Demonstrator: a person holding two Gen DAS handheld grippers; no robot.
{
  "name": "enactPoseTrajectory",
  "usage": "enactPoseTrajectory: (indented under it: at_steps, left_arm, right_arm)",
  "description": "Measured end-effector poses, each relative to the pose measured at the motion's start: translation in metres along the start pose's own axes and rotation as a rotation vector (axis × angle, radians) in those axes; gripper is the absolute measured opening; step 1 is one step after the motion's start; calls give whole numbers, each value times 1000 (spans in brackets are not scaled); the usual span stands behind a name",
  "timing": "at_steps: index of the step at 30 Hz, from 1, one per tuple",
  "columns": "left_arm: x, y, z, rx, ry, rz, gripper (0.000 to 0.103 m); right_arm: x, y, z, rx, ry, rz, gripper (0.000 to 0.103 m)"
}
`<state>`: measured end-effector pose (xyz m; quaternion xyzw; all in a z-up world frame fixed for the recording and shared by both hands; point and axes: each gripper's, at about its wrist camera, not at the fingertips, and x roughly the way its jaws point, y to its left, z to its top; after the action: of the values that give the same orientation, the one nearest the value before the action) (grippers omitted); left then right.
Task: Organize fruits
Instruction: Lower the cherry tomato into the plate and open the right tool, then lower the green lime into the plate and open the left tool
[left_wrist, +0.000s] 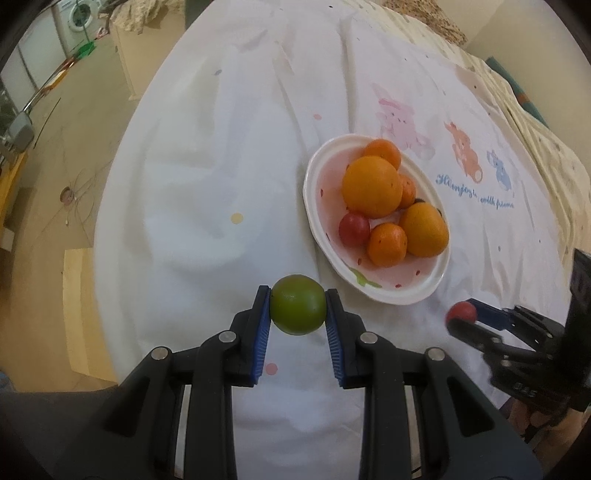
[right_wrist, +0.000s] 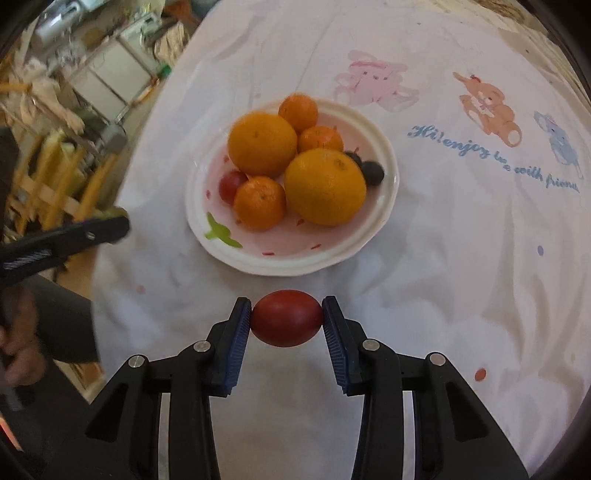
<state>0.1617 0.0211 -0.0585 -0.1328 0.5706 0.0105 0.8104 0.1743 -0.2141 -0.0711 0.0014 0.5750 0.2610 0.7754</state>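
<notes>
Dark berries (right_wrist: 372, 172) show clearly only from right wrist.

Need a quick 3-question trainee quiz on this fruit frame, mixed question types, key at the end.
1. True or false: the left gripper is shut on the round green fruit.
2. What does the right gripper hold? A) an orange B) the oval dark red fruit C) nothing
3. Fill in: the big oranges lie in the white ____ with a pink inside.

Key: 1 true; 2 B; 3 bowl.
</notes>
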Motion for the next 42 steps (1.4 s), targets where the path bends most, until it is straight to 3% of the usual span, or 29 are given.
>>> enactPoseTrajectory:
  at_steps: [5,18,26,32,36,42]
  left_arm:
    - [1,-2,1,0,7,-11,25]
    - [1,0,2,-16,7,-5,25]
    - [6,3,4,-42,9,-3,25]
    - [7,4,2,-36,12,11,25]
    - [7,5,3,-32,2,23,25]
    - [11,-6,4,9,21,18,25]
  right_arm:
    - [-6,-5,9,60,-76,37,41]
    - [59,10,38,23,-6,-37,42]
    - [61,17,34,-6,-7,-46,47]
    - [56,17,34,-15,-14,-74,65]
    - [46,18,29,-15,-26,-79,72]
    - [-1,13,14,36,-110,-75,87]
